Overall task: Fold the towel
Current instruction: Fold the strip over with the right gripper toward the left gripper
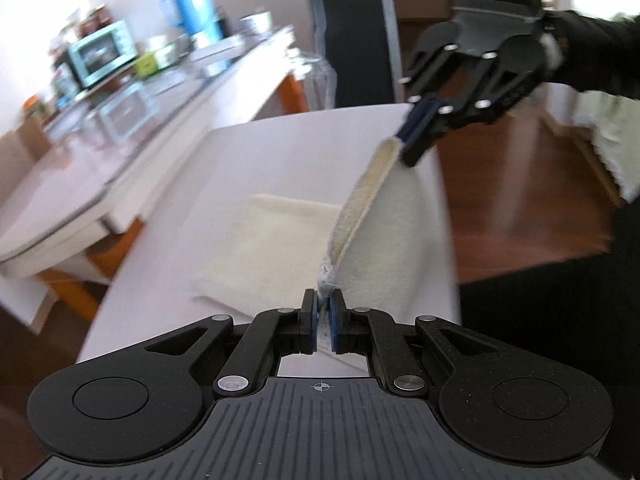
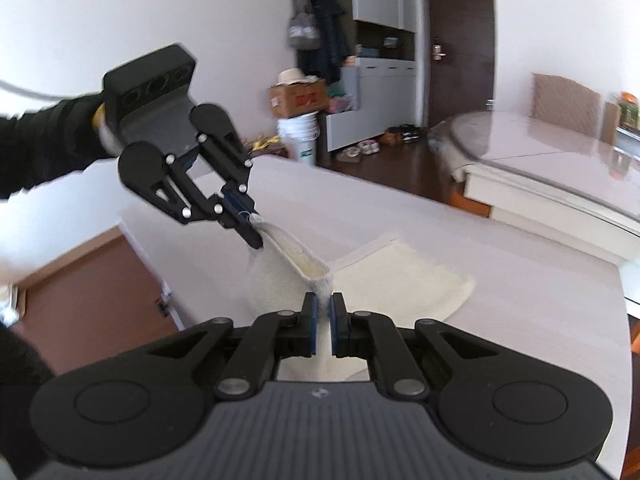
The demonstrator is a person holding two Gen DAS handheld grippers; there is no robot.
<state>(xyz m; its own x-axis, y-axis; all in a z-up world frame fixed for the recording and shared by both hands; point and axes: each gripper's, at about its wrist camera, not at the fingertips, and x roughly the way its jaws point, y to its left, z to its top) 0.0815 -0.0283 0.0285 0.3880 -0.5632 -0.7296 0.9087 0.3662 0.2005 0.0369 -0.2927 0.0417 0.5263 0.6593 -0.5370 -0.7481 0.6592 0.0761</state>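
A cream towel (image 1: 276, 244) lies partly on a white table (image 1: 256, 152), with one edge lifted and stretched between both grippers. My left gripper (image 1: 323, 310) is shut on one corner of that edge. My right gripper (image 1: 414, 128) is shut on the other corner, higher and farther off. In the right wrist view the right gripper (image 2: 324, 312) pinches the towel (image 2: 404, 280) and the left gripper (image 2: 244, 212) holds the far corner above the table (image 2: 500, 272). The lifted part hangs down from the held edge; the rest lies flat.
A second table (image 1: 120, 148) with a glass top stands at the left, carrying a small oven (image 1: 102, 54) and a blue jug (image 1: 192, 0). Wooden floor (image 1: 520, 200) lies beyond the table's right edge. A cardboard box (image 2: 298, 100) on a white bucket (image 2: 300, 136) stands by the far wall.
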